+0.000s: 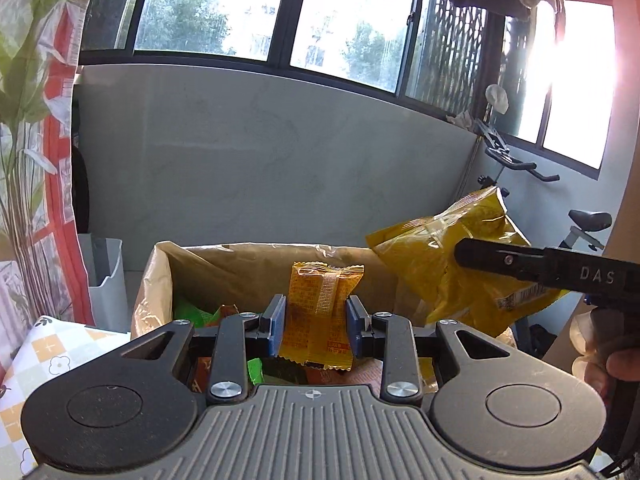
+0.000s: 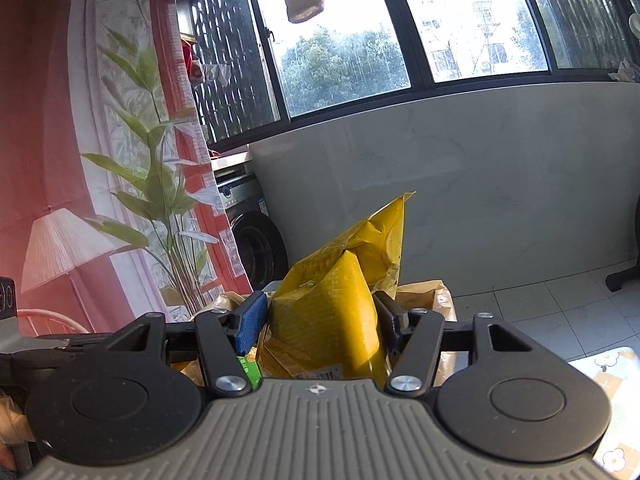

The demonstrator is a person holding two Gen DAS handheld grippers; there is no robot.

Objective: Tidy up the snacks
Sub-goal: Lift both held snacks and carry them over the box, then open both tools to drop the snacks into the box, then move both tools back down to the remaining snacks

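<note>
My left gripper is shut on a small orange snack packet and holds it upright over a cardboard box lined with brown plastic. Several snack packs, green and orange, lie inside the box. My right gripper is shut on a large yellow chip bag. In the left wrist view the bag hangs over the box's right side, pinched by the right gripper's black finger. The box rim shows behind the bag in the right wrist view.
A floral tablecloth lies at the lower left. A white bin stands left of the box. A grey wall rises behind it. An exercise bike stands at the right. A washing machine and curtain are at the left.
</note>
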